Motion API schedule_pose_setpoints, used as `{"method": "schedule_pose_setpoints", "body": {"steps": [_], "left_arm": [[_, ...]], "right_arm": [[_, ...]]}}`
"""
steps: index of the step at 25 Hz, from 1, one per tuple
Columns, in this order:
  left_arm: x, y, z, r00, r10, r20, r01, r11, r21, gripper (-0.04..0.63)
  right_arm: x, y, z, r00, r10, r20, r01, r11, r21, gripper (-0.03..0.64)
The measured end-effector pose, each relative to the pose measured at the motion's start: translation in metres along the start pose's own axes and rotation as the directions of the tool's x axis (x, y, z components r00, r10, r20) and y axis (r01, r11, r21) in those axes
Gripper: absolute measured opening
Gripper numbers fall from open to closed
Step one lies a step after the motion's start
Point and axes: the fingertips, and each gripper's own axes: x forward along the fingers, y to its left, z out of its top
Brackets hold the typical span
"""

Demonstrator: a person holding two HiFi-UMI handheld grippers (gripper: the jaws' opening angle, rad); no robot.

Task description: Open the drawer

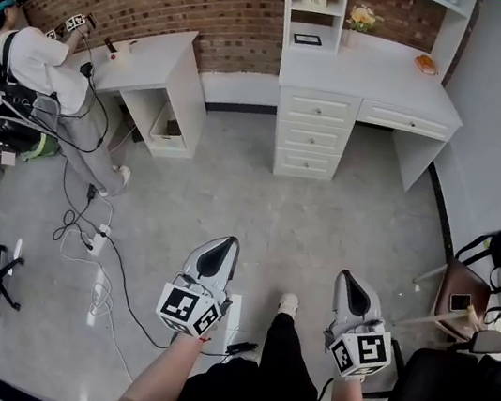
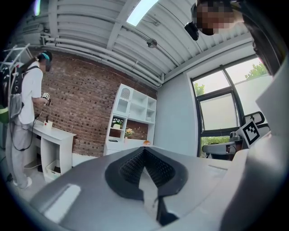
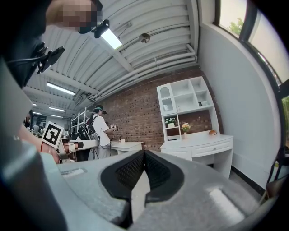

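Drawer [image 1: 318,108] well ahead of right claw [image 1: 350,276]

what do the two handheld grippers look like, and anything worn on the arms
Both the left gripper and right gripper are pale grey tapered shells with a black ribbed pad inlay near the tip. Each carries a white cube with black square markers at the rear. The forearms show no sleeves; the trousers are black.

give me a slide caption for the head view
Left gripper and right gripper, both shut and empty, face a distant white desk, its drawers all closed.
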Motion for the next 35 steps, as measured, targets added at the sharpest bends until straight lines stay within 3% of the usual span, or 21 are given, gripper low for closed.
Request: {"method": "schedule_pose_setpoints", "body": {"steps": [9,24,35], "left_arm": [[0.082,0.038,-0.008,0.999,0.027,-0.021,-0.027,1.0,0.003,0.003],[0.221,0.067,-0.008,0.997,0.073,-0.033,-0.073,0.997,0.016,0.003],[0.264,0.073,-0.014,0.994,0.099,-0.035,-0.099,0.995,0.009,0.002]], "right_arm": [[0.08,-0.061,0.003,1.0,-0.02,-0.001,0.02,1.0,0.012,0.002],[0.199,-0.159,0.007,0.999,0.034,-0.023,-0.034,0.999,0.015,0.002],[0.237,-0.192,0.007,0.997,0.064,-0.033,-0.063,0.998,0.029,0.002]]}}
